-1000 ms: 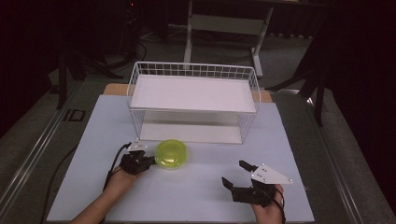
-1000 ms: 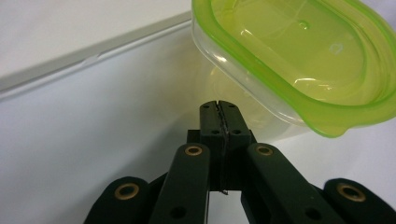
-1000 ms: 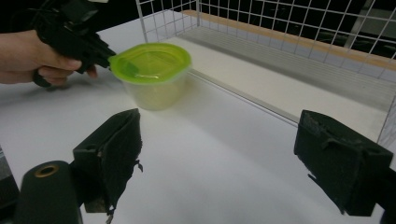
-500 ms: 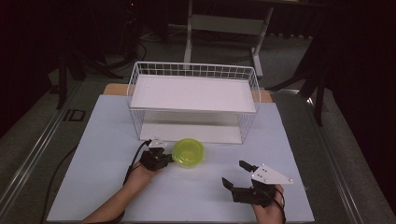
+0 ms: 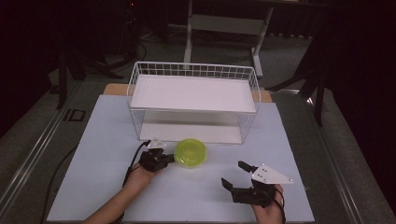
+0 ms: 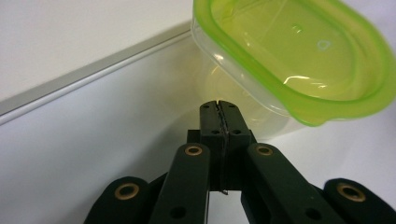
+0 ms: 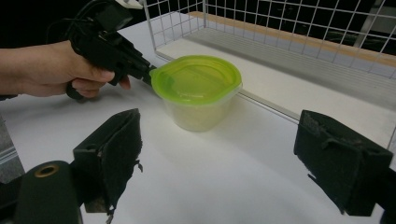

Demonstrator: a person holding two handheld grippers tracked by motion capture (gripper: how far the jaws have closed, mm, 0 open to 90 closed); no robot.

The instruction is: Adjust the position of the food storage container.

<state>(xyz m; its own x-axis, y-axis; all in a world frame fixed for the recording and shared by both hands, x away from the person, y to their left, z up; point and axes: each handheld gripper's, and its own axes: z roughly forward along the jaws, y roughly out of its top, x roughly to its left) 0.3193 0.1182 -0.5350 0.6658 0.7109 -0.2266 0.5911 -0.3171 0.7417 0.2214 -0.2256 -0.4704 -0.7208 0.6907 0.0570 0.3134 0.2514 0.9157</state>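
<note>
Between our left tongs (image 5: pixel 169 158), pinched on its rim, the green tub (image 5: pixel 191 152) has slid from mid-table toward the wire basket (image 5: pixel 194 105) just ahead, likely bound inside. Our right tongs (image 5: pixel 236 174) hover spread, well apart.

container (image 5: pixel 190 152) before wire rack (image 5: pixel 193 103); left gripper (image 5: pixel 164 160) at container's left; right gripper (image 5: pixel 237 175) right-front
</note>
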